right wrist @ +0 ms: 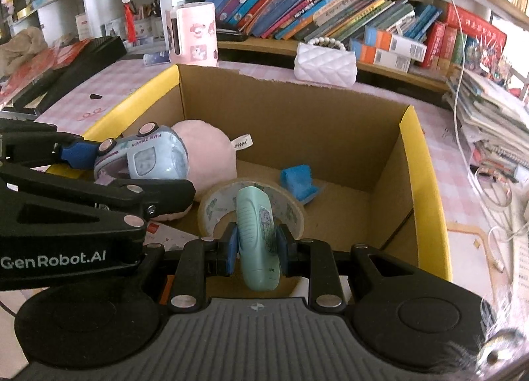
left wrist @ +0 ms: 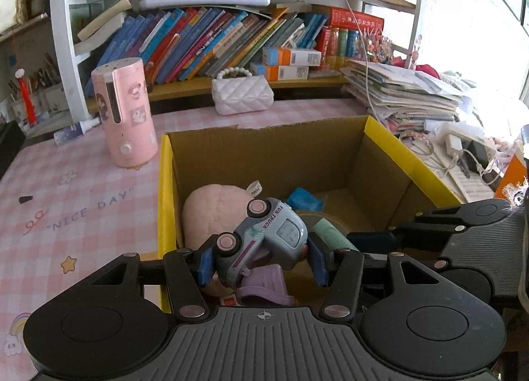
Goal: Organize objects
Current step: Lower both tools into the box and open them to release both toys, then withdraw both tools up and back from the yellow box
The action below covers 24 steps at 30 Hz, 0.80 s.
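- One toy truck [left wrist: 264, 238], pale blue with pink wheels, lettered "FUN TRUCK", held over the near left part of the cardboard box [left wrist: 264, 152]. It is tipped on its side, wheels up and to the left, long axis slanting from lower left to upper right in the left wrist view.
- Left gripper [left wrist: 261, 262]: clenched on the truck, one blue pad on each flank.
- One mint-green oblong case [right wrist: 256, 235], long axis running straight ahead along the fingers, its far end over the tape roll [right wrist: 215, 205].
- Right gripper [right wrist: 256, 245]: jaws narrow, both pads pressed on the case's sides.
- In the box, counted: one pink plush [right wrist: 211, 152] with a white tag, one tape roll, one blue piece [right wrist: 297, 179], one lilac plastic item [left wrist: 264, 285] under the truck.
- Box stands on a pink checked mat [left wrist: 82, 202]; behind it one pink cylinder [left wrist: 127, 113], one white quilted purse [left wrist: 241, 95].
- Shelf books: too many to count.
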### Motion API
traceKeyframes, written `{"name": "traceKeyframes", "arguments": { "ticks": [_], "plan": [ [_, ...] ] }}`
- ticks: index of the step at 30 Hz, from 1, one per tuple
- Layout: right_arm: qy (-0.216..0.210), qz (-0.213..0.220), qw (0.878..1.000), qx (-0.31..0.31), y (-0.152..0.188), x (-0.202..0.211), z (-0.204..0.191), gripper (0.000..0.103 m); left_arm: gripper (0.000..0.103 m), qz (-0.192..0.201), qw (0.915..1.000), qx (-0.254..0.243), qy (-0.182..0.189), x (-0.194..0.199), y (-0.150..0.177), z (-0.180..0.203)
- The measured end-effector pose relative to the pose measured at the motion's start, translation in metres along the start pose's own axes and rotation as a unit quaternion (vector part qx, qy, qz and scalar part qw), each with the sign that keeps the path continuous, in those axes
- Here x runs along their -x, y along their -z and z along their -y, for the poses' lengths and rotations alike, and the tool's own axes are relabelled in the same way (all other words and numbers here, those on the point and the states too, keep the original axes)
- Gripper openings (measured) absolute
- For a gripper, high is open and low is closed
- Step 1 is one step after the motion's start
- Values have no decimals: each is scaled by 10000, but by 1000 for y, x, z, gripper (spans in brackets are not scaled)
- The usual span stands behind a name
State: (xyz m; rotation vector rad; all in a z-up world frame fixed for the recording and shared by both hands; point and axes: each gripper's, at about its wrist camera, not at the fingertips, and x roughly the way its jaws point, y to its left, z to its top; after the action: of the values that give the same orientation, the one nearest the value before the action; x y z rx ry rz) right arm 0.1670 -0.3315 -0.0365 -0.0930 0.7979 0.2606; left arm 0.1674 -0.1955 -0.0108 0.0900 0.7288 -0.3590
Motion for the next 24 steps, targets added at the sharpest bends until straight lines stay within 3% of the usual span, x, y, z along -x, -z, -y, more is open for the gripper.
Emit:
{"name": "traceKeyframes", "arguments": {
  "ticks": [11,24],
  "plan": [
    [-100,-126,9994,-313,2,-1,6,23,54,71,9999,-27,-84,0,1,3],
    [18,281,9987,-413,6,22,6,28,61,606,9978,139,-211,38,1,4]
  ]
}}
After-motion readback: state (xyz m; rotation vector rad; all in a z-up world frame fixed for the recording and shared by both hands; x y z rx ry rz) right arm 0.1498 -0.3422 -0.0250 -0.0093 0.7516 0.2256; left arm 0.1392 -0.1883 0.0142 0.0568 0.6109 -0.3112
